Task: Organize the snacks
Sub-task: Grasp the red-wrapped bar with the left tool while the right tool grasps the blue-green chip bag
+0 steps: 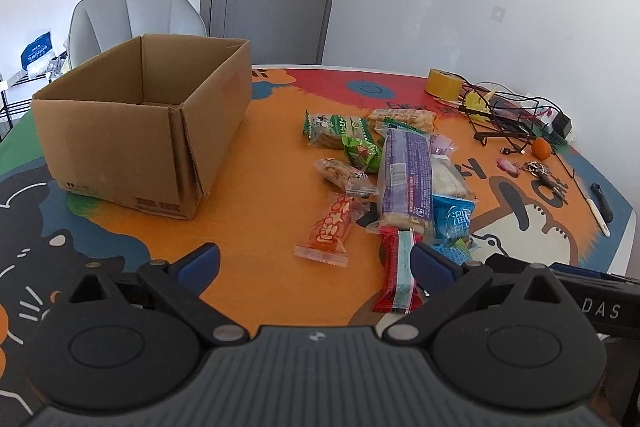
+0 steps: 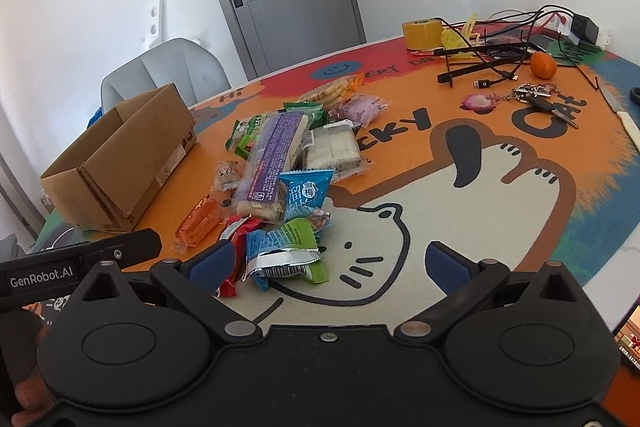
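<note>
The snack pile (image 1: pixel 400 163) lies mid-table on the mat (image 1: pixel 256 227), its long purple packet (image 1: pixel 404 179) running near to far. An open cardboard box (image 1: pixel 140 119) stands well apart to the left. Tape (image 1: pixel 442 83), cables (image 1: pixel 508 115) and an orange (image 1: pixel 541 149) crowd the far right. The left gripper (image 1: pixel 316 261) and right gripper (image 2: pixel 328 265) both gape, holding nothing.

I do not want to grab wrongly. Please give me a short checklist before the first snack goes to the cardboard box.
1. Left gripper open, empty: ok.
2. Right gripper open, empty: ok.
3. Cardboard box open on top: ok.
4. Box inside free of things: cannot tell.
5. Orange snack packet lies apart from the pile, easy to take: ok.
6. Purple packet lies on other snacks, may drag them: not ok.
</note>
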`<state>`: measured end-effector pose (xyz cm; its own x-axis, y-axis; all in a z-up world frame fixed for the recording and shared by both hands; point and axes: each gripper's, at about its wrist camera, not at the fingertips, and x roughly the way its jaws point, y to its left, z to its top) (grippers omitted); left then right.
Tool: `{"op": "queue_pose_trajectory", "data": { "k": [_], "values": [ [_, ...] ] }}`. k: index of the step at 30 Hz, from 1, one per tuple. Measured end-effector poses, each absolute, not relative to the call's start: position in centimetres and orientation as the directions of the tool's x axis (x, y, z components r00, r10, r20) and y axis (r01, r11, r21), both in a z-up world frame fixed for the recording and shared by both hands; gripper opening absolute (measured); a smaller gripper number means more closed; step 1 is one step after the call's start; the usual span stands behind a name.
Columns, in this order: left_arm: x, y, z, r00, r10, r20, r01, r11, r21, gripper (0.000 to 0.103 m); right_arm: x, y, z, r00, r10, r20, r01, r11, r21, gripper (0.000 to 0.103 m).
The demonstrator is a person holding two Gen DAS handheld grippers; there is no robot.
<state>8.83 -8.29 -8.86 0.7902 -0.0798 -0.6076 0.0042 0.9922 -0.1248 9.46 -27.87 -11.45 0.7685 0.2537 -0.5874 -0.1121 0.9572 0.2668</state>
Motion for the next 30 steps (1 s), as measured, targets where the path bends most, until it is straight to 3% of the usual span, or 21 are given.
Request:
{"op": "queue_pose_trajectory", "data": {
  "k": [4,12,14,16,24,30],
  "values": [
    [9.3,-8.6,-9.1,0.796,-0.031,-0.605,-0.017,0.997,-0.074,0.101,10.4,-27.4,-12.0,0.763,0.255,-0.594,-0.117,0.958,0.262,0.1],
    [10.2,-8.3,-9.4,0.793,-0.018,-0.609,-0.03,0.997,-0.068,0.097,11.8,-26.1,-13.3,0.742,0.289,-0.605,-0.163,0.953,0.255,0.078],
    [10.4,-8.4,-9.5,0.79,-0.024,-0.612,-0.026,0.997,-0.073,0.095,11.9,-25.9,-13.3,0.745,0.291,-0.6,-0.182,0.954,0.236,0.058],
    [10.5,-8.7,-9.6,0.789,-0.031,-0.614,-0.018,0.997,-0.074,0.092,12.0,-26.3,-13.3,0.74,0.309,-0.597,-0.191,0.948,0.253,0.045],
    [11.3,-11.1,-10.2,0.771,-0.102,-0.628,0.064,0.994,-0.083,0.072,11.6,-28.8,-13.3,0.757,0.283,-0.589,-0.135,0.95,0.283,0.041],
    [11.8,-13.0,-10.7,0.755,-0.149,-0.639,0.116,0.989,-0.093,0.063,11.3,-30.4,-13.3,0.768,0.249,-0.59,-0.096,0.956,0.278,0.041]
  ]
}}
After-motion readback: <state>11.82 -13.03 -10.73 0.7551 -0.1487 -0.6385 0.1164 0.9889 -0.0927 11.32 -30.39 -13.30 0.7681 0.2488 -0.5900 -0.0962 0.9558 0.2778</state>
